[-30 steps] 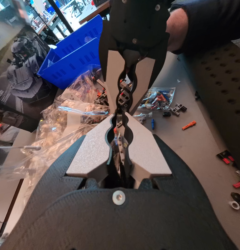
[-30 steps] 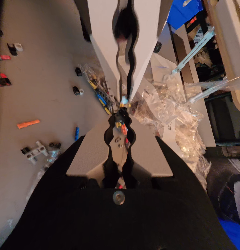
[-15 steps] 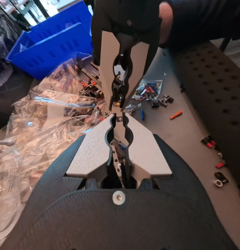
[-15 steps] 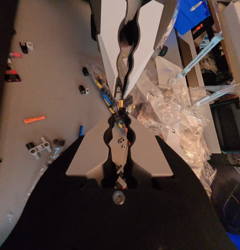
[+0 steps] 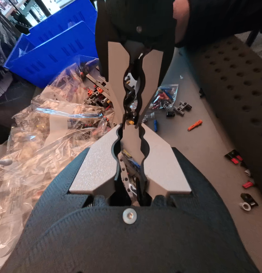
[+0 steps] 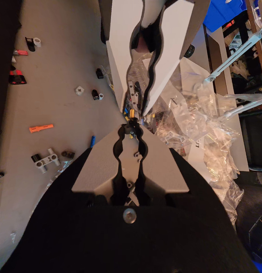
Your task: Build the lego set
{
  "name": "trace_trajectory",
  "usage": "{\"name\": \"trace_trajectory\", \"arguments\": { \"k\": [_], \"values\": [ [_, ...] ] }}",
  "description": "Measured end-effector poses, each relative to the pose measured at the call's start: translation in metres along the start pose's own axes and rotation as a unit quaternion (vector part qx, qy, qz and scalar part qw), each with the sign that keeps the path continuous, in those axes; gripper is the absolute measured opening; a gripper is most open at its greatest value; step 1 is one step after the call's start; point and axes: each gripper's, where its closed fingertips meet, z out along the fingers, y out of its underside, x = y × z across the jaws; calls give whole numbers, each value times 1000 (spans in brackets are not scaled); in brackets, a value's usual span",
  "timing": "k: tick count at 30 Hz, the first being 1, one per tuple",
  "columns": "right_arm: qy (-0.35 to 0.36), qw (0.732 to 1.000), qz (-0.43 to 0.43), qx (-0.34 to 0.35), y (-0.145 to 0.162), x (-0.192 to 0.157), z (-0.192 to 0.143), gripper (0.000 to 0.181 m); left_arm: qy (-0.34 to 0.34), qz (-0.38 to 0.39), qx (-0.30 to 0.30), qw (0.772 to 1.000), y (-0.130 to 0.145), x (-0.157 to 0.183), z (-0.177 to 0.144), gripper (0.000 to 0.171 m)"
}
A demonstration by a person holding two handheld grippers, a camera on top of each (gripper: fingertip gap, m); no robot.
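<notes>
My left gripper (image 5: 130, 126) is open and empty, its jaws a small gap apart above the grey table (image 5: 179, 147). My right gripper (image 6: 131, 125) is shut on a small black connector (image 6: 130, 128) with a yellow pin (image 6: 132, 113) sticking out past its tips. The two grippers point at each other, tips almost touching. The right gripper (image 5: 130, 122) shows in the left wrist view with the black and yellow piece at its tips. The left gripper (image 6: 132, 114) shows open in the right wrist view. A small light grey cube piece (image 6: 79, 90) lies on the table.
Crumpled clear bags (image 5: 53, 125) cover the left side, with a partial grey build (image 5: 96, 96) and blue bins (image 5: 53, 48) behind. A small bag of parts (image 5: 164, 97), a grey connector (image 5: 181, 107), an orange pin (image 5: 195, 125) and a blue pin (image 5: 155, 125) lie loose. A dark perforated panel (image 5: 238, 88) borders the right. My two grippers' fingertips are within a few centimetres of each other. From either gripper's tips it is about 15 centimetres to the dark perforated panel (image 5: 238, 88).
My left gripper has opened and let go of the small grey piece it held. A light grey cube now lies on the table. The right gripper stays shut on its black and yellow piece.
</notes>
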Motion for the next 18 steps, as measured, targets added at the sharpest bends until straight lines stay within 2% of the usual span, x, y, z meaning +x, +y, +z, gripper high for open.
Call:
{"name": "trace_trajectory", "arguments": {
  "k": [18],
  "values": [
    [6,999,32,-26,5,4,6,13,-51,39,-22,998,-2,-8,10,7]
  ]
}}
